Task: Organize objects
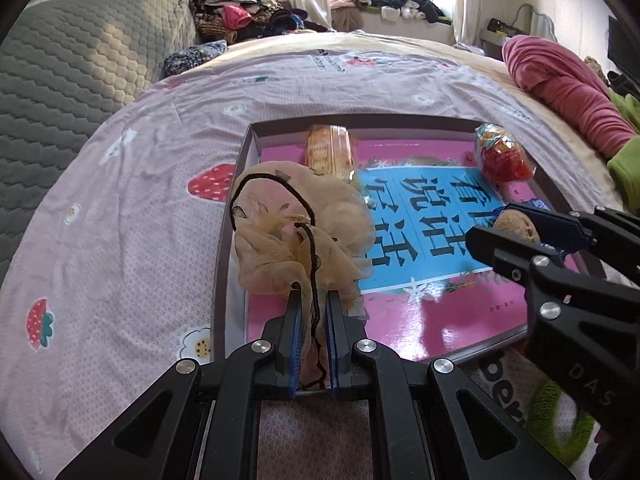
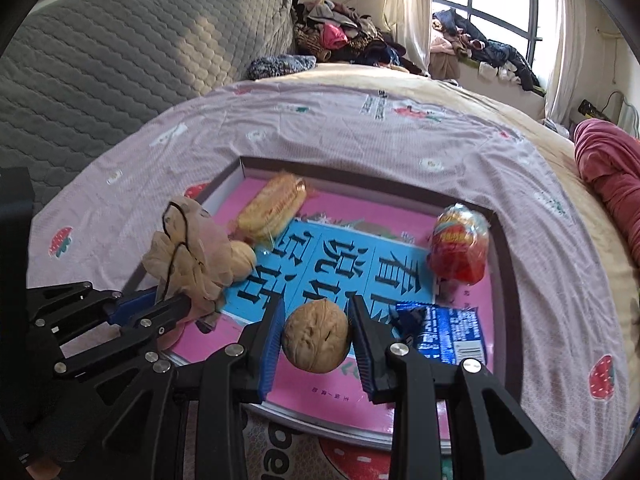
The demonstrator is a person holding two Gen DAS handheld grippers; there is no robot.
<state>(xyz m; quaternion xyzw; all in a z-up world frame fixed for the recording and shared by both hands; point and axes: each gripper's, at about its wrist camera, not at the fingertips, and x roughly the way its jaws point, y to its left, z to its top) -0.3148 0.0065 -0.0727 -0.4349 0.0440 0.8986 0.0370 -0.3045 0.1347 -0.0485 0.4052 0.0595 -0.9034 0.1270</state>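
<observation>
A shallow box with a pink and blue printed floor lies on the bed. My left gripper is shut on a beige mesh pouch with a black drawstring, held over the box's left edge; the pouch also shows in the right wrist view. My right gripper is shut on a walnut above the box's near part; in the left wrist view the walnut shows between its fingers. In the box lie a cracker pack, a red snack bag and a blue wrapper.
The bed has a pink strawberry-print sheet. A grey quilted headboard stands at the left. A red blanket and green cloth lie at the right. Piles of clothes sit at the back by the window.
</observation>
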